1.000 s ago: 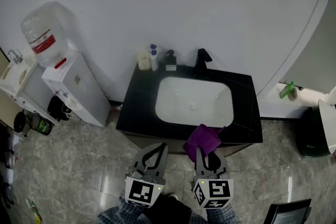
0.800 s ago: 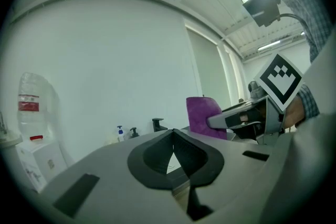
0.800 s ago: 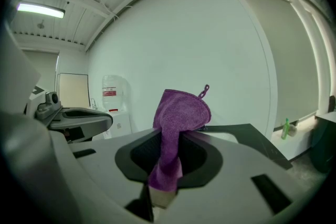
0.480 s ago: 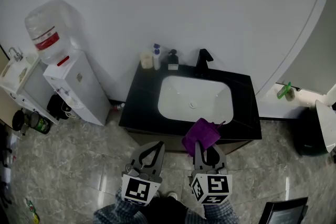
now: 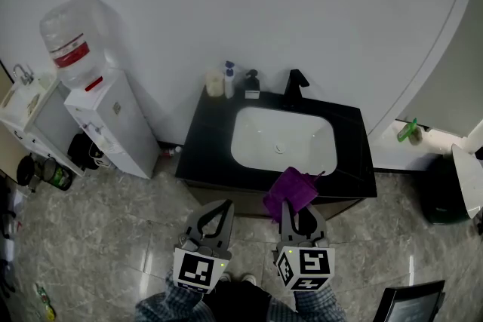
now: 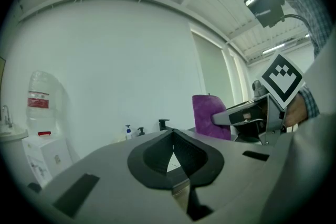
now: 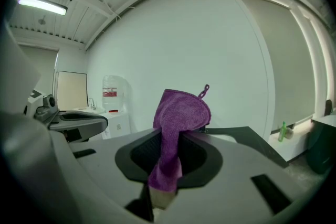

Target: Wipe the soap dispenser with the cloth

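The table (image 5: 202, 139) and its sink (image 5: 249, 139) have drifted only slightly in the head view over the last second, so the person seems to be settling in front of it rather than reaching. Both grippers hang short of the sink's front edge. The left gripper (image 5: 219, 213) has its fingers pressed together on nothing. The right gripper (image 5: 296, 216) pinches the purple cloth (image 5: 290, 192), whose free end has crept up over the sink's near rim. The soap dispenser (image 5: 252, 84) stands behind the sink's back-left corner, well apart from the cloth, so wiping looks not yet begun
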### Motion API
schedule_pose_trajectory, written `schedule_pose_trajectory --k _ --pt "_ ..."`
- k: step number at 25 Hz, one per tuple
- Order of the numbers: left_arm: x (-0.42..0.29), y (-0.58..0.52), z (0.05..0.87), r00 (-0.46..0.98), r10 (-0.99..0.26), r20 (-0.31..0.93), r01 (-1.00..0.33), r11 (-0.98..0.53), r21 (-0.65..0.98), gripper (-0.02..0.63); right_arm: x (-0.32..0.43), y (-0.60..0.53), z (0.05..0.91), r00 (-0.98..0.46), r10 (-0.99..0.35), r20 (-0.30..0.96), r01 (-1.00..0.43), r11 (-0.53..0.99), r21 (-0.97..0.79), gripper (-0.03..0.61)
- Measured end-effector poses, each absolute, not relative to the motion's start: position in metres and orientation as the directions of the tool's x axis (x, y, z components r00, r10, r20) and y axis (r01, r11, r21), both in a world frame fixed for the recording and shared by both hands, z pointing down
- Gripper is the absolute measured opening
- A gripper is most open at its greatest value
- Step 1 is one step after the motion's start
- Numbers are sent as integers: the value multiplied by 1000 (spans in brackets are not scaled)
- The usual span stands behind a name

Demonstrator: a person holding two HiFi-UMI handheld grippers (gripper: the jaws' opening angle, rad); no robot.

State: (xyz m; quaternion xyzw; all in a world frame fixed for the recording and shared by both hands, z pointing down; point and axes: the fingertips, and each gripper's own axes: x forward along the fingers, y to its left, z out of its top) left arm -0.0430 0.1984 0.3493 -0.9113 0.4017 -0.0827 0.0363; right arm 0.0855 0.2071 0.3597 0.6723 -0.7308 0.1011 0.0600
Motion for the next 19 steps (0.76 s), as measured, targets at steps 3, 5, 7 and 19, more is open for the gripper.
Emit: schedule_pose_trajectory --k 3,5,7,19 --pt "-43 201 349 668 -736 110 -725 -677 -127 2 86 211 357 -80 -971 224 -996 68 -62 80" --pt "-44 201 346 671 -736 95 -724 -677 -133 2 83 211 354 -80 -972 222 -996 68 -61 80" --pt "-47 201 347 668 -737 105 -725 -676 -128 2 82 211 353 -78 -972 222 -996 66 -60 80" --pt "-52 206 354 668 -733 130 -724 -680 -115 2 79 215 354 -71 -972 224 -997 59 -58 80"
